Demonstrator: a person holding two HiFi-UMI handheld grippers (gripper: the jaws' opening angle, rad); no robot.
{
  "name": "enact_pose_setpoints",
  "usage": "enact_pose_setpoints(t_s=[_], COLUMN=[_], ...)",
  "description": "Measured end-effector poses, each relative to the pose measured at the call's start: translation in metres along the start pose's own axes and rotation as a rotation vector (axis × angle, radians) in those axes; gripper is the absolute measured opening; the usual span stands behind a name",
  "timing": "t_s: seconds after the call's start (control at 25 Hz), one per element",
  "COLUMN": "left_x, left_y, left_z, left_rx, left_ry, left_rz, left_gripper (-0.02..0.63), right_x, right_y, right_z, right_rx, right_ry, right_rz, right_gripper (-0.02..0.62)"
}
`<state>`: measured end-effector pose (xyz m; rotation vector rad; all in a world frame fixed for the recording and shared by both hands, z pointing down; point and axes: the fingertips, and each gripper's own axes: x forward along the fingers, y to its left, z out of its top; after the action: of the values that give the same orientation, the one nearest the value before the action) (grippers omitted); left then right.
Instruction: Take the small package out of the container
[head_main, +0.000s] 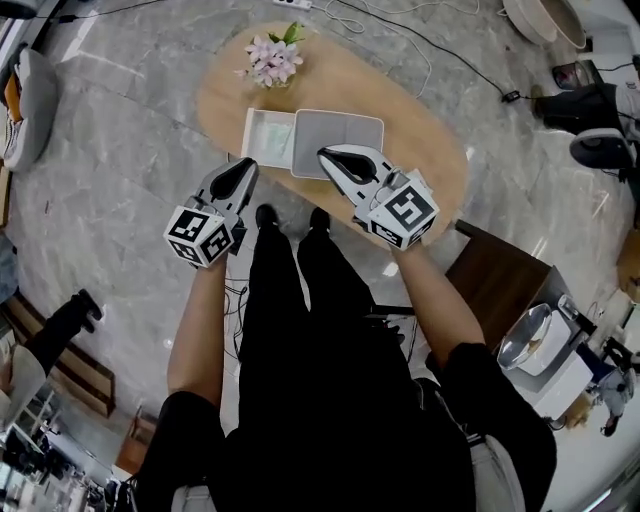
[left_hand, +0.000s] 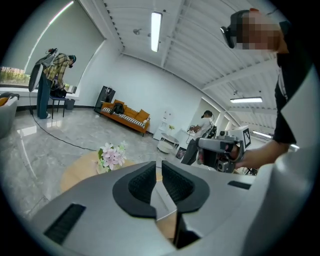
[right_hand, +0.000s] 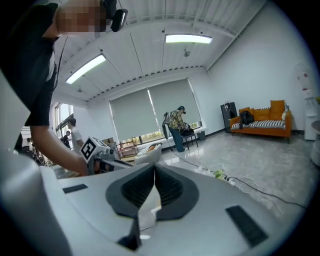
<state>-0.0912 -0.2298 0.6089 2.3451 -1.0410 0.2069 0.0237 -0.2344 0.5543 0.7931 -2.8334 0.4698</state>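
Marble floor, grey and glossy, with an oval wooden table (head_main: 425, 150) straight ahead of both my grippers.

Left gripper (left_hand: 158, 171): jaws a narrow slit apart, nothing between the pads, only table showing through the gap. Nose tilted slightly down toward the table.

Right gripper (right_hand: 154, 172): pads meet at the tips, nothing in them.

The container (head_main: 372, 124), a shallow grey-white rectangular box, sits on the table just beyond the right gripper's nose. In the head view that nose overlaps its near rim. Its inside reads as plain grey from here.

A pale green-white flat piece (head_main: 268, 138) lies against the container's left side, just ahead of the left gripper's tips. I cannot tell whether it is the small package or a lid.

Around:
- A bunch of pink and white flowers (head_main: 272, 60) stands on the far end of the table, beyond the pale piece and ahead of the left gripper.
- A black cable (head_main: 432, 46) runs over the floor past the table's far side, well beyond the right gripper.
- A dark brown stool or side table (head_main: 502, 272) stands by the table's near end, to the right of and behind the right gripper.
- A metal bowl (head_main: 524, 338) sits further right and behind.
- An orange sofa (left_hand: 125, 115) stands against the far wall, well ahead of the left gripper.
- A person in a checked shirt (left_hand: 56, 64) stands by a chair, far off to the left.

My shoes (head_main: 266, 214) are at the table's near edge, between and below the two grippers.
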Motion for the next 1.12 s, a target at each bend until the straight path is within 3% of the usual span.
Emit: enact_pose_setpoints(t_s=[0.28, 0.56, 1.12], left_x=[0.036, 0.080, 0.134], left_y=[0.055, 0.093, 0.143], left_z=[-0.053, -0.116, -0.208], left_rx=[-0.020, 0.025, 0.104], left_ry=[0.133, 0.288, 0.562], left_rz=[0.026, 0.058, 0.102], left_gripper=[0.077, 0.108, 0.147], right_x=[0.029, 0.047, 0.073], right_y=[-0.035, -0.066, -0.099], right_z=[-0.070, -0.125, -0.196], right_rx=[0.070, 0.106, 0.122], right_ry=[0.082, 0.119, 0.154], right_rz=[-0.063, -0.104, -0.128], right_gripper=[0.015, 0.044, 0.075])
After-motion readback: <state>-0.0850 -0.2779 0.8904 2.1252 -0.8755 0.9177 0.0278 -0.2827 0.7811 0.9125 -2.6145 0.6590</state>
